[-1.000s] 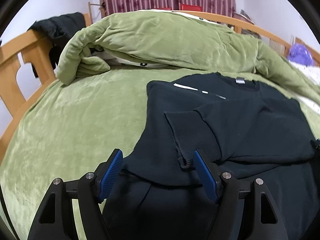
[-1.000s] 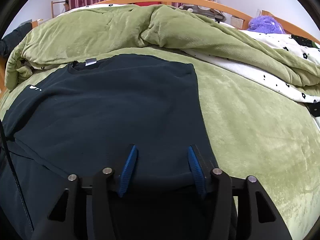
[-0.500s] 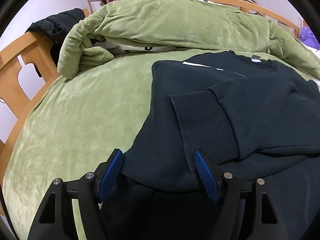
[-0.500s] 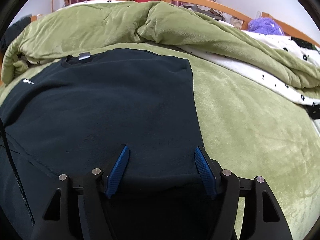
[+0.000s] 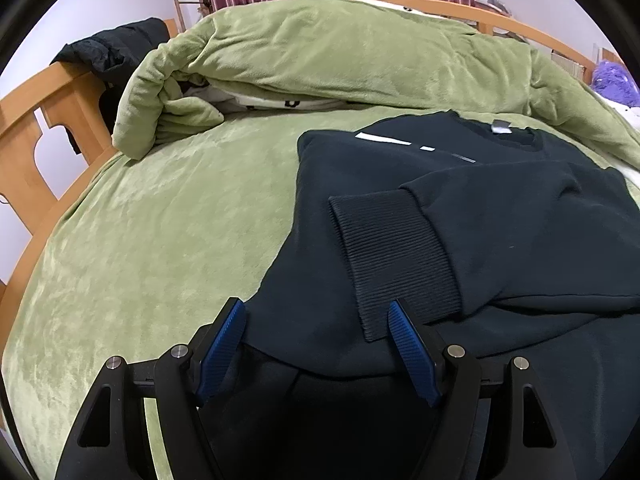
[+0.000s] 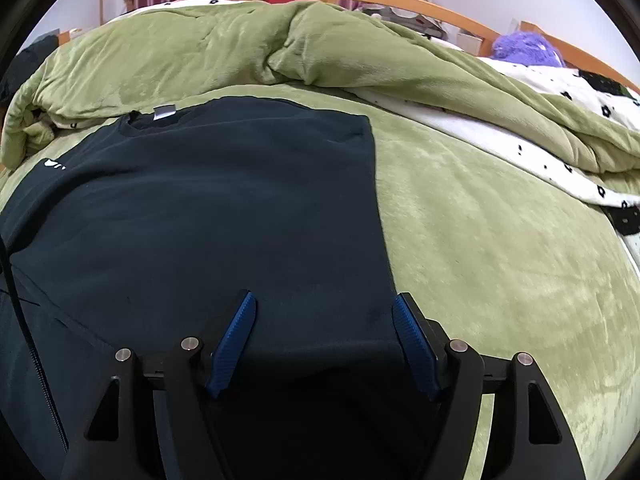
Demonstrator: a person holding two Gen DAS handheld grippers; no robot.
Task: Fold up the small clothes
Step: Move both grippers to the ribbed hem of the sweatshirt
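A dark navy sweatshirt [image 5: 500, 220] lies flat on the green bed cover [image 5: 160, 240], its neck label [image 5: 500, 126] at the far end. One sleeve is folded across the body, and its ribbed cuff [image 5: 392, 256] lies flat just ahead of my left gripper [image 5: 316, 312]. That gripper is open over the sweatshirt's near left part, its pads clear of the cloth. In the right wrist view the sweatshirt [image 6: 200, 220] fills the left half. My right gripper [image 6: 325, 300] straddles its near right edge, jaws opening, cloth between them but not pinched.
A bunched green duvet [image 5: 340, 48] lies along the far side of the bed. A wooden bed frame [image 5: 24, 128] with a black jacket [image 5: 120, 44] on it runs on the left. A white patterned sheet [image 6: 560, 160] and a purple plush [image 6: 524, 48] are at the right.
The sleeve cuff, edge-up beside my left gripper's right finger a second ago, now lies flat on the sweatshirt. My right gripper's jaws have spread wider.
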